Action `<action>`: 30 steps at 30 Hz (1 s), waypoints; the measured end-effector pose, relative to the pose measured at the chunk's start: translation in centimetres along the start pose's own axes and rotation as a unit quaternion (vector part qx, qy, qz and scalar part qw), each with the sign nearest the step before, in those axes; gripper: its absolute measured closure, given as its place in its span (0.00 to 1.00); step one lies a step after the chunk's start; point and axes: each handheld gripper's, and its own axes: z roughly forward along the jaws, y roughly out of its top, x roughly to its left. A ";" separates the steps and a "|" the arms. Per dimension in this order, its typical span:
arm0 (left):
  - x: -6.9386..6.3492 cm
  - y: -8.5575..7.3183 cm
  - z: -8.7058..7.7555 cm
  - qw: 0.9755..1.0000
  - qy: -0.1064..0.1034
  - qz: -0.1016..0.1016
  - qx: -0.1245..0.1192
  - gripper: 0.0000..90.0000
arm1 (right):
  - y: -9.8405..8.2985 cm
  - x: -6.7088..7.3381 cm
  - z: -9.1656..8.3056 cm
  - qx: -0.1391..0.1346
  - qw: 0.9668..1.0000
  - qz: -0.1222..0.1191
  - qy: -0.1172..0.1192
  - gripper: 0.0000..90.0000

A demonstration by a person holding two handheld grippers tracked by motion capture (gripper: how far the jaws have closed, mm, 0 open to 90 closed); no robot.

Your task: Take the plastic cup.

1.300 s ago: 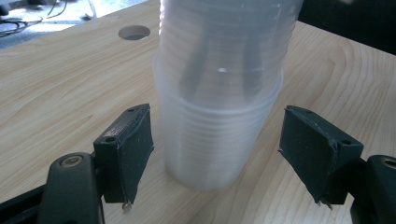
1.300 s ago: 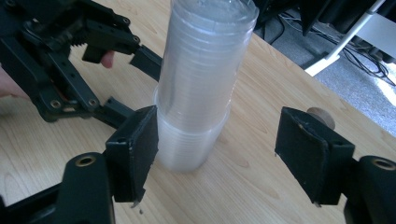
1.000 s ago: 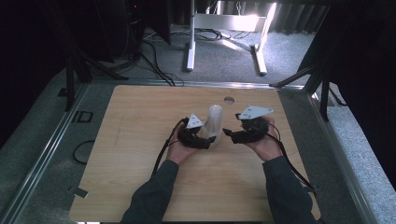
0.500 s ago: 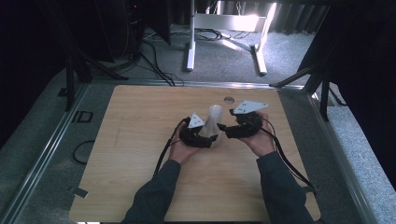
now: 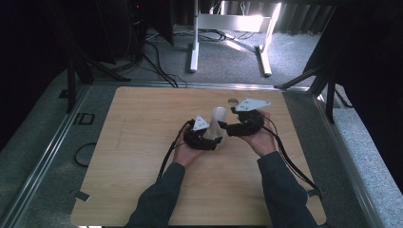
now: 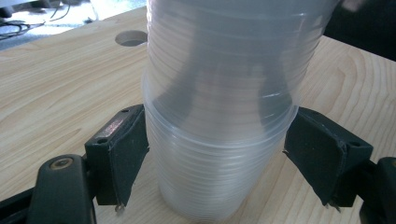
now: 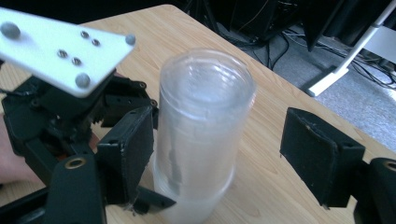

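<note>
High view: cup stack (image 5: 218,118) upright mid-table (image 5: 142,142), between left gripper (image 5: 207,137) and right gripper (image 5: 236,124), both close in. Left gripper view: jaws straddle the stack's base, left pad touching, right pad just off it, so not clamped; hole (image 6: 130,38) in table beyond. Right gripper view: jaws wide apart around the upper stack, long axis vertical, left gripper beside it.
</note>
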 end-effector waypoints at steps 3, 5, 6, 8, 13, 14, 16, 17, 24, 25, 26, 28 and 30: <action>0.0 -0.1 0.0 1.000 0.001 -0.001 -0.004 0.24 | 0.5 0.2 0.4 -0.004 1.000 0.001 0.001 0.27; 0.0 -0.1 0.0 1.000 0.002 -0.002 -0.005 0.24 | 0.7 0.1 0.9 -0.009 1.000 0.009 0.006 0.27; 0.0 -0.1 0.0 1.000 0.002 -0.002 -0.005 0.24 | 0.8 0.0 1.0 -0.010 1.000 0.010 0.006 0.27; 0.0 -0.1 0.0 1.000 0.003 -0.002 -0.005 0.24 | 0.8 0.0 1.2 -0.009 1.000 0.013 0.008 0.27; 0.0 -0.1 0.0 1.000 0.004 -0.001 -0.004 0.24 | 1.1 0.0 2.0 -0.007 1.000 0.018 0.011 0.29; 0.0 -0.1 0.0 1.000 0.004 0.000 -0.005 0.24 | 1.2 0.0 2.1 -0.007 1.000 0.019 0.013 0.32; 0.0 -0.1 0.0 1.000 0.004 0.000 -0.005 0.24 | 1.2 0.0 2.3 -0.009 1.000 0.018 0.015 0.32; 0.0 -0.1 0.0 1.000 0.005 0.000 -0.004 0.24 | 1.2 -0.2 2.5 -0.011 0.999 0.025 0.019 0.33; -0.1 -0.2 0.0 1.000 0.006 0.000 -0.006 0.25 | 1.1 -0.2 2.9 -0.007 0.999 0.028 0.028 0.39; -0.1 -0.2 -0.1 1.000 0.006 0.001 -0.005 0.25 | 1.1 -0.2 2.9 -0.008 0.999 0.028 0.029 0.42; 0.0 -0.2 -0.1 1.000 0.006 0.000 -0.005 0.25 | 1.1 -0.2 2.9 -0.008 0.999 0.028 0.029 0.42; 0.0 -0.2 -0.1 1.000 0.006 0.001 -0.004 0.25 | 1.1 -0.2 2.8 -0.009 0.999 0.028 0.030 0.43; 0.0 -0.2 -0.1 1.000 0.008 0.002 -0.004 0.26 | 1.1 -0.2 2.8 -0.008 0.999 0.027 0.030 0.43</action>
